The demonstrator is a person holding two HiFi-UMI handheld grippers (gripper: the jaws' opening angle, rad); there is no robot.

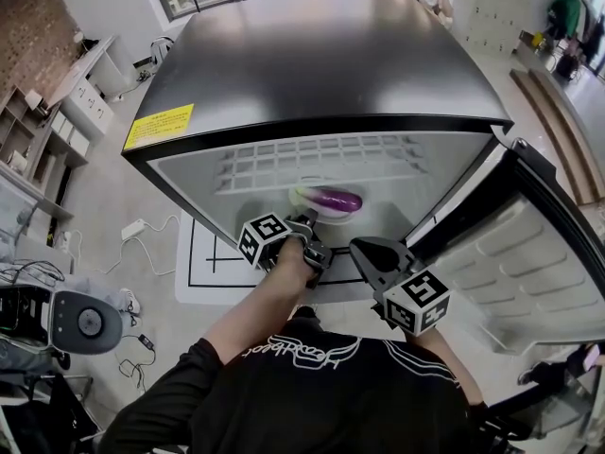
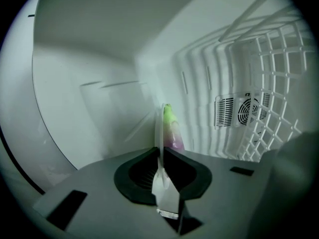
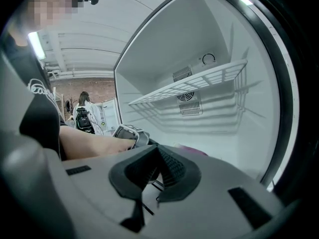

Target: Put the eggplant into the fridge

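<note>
We count one eggplant [image 1: 333, 200] on one white plate [image 1: 302, 195], on the fridge [image 1: 331, 64] floor toward the front edge, under one wire shelf [image 1: 321, 159]. Left gripper [image 2: 160, 156] clenched on the plate rim. Right gripper [image 3: 157, 154] closed, empty, just outside the front edge. One door [image 1: 539, 253] swung wide; open floor room behind the plate.

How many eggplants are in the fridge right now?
1. The eggplant lies on a plate inside the fridge, under the wire shelf; the left tongs grip the plate's rim. Parts of the interior are hidden, so I can't rule out more.
</note>
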